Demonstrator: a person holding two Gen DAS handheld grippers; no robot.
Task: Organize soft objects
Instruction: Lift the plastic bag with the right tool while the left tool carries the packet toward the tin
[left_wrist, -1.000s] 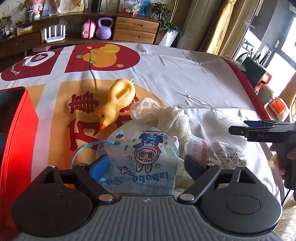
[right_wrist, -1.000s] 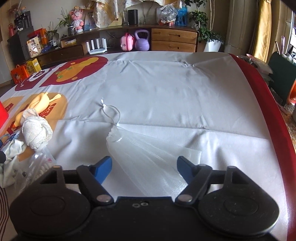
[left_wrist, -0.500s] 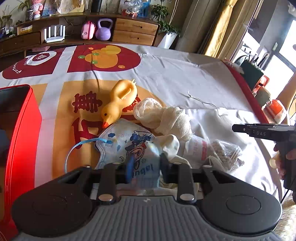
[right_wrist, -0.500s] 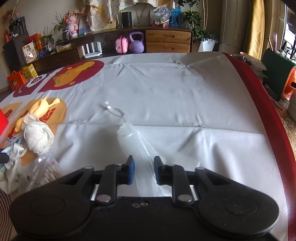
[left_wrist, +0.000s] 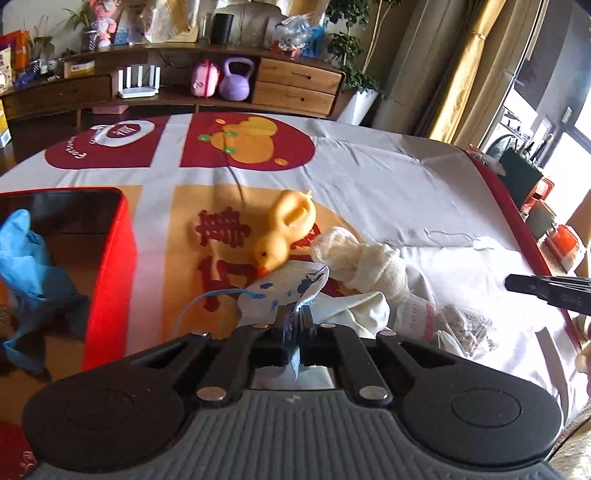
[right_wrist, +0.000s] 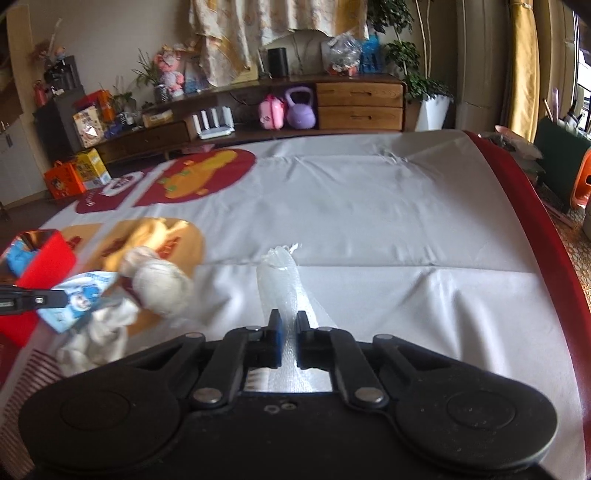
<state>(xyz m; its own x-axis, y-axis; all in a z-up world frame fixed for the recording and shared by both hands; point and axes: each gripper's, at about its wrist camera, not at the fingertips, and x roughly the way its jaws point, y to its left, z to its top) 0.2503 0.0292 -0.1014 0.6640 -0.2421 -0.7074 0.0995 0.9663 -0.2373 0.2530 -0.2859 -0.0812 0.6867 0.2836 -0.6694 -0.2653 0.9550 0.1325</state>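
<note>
Pinching the printed face mask (left_wrist: 286, 286) by its near edge, your left hand-held gripper (left_wrist: 294, 325) was clamped on it; thin, limp, light, so an edge grip looked right, with the rest drooping ahead of the fingers. Red box (left_wrist: 110, 266) sat to its left, yellow duck (left_wrist: 290, 230) and gauze bundle (left_wrist: 364, 260) just ahead. Your right hand-held gripper (right_wrist: 287, 334) was closed on the clear mesh bag (right_wrist: 279, 280), which looked flimsy and slippery, trailing forward on the table (right_wrist: 369, 206).
</note>
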